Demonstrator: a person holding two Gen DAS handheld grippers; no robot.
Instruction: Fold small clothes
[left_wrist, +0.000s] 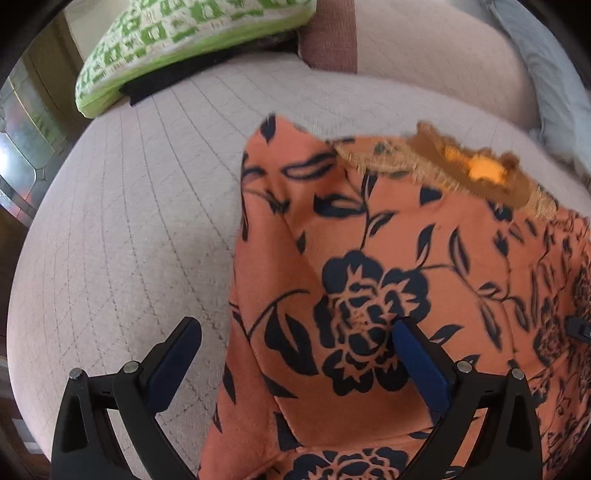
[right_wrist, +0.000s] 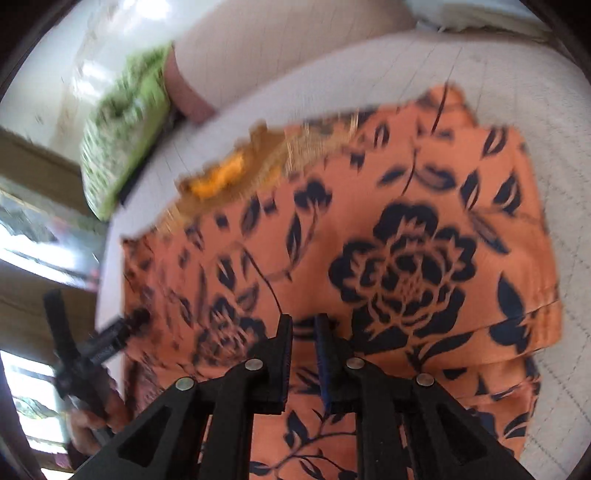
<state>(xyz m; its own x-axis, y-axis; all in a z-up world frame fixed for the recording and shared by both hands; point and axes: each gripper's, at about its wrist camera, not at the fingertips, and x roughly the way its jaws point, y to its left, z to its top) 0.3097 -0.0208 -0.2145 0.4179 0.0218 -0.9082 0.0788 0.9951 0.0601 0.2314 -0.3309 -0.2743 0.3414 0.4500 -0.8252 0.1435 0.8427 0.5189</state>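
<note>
Garment (left_wrist: 388, 258) lies on your quilted cushion (left_wrist: 129, 221), its left edge running from 12 to 6 o'clock past your left gripper (left_wrist: 295, 343), whose fingers are spread wide astride that edge, with bare cushion open from 8 to 11. Your right gripper (right_wrist: 303, 332) is nearly closed over the cloth; I cannot tell if it pinches. Green pillow (left_wrist: 177, 48) sits at 11.
</note>
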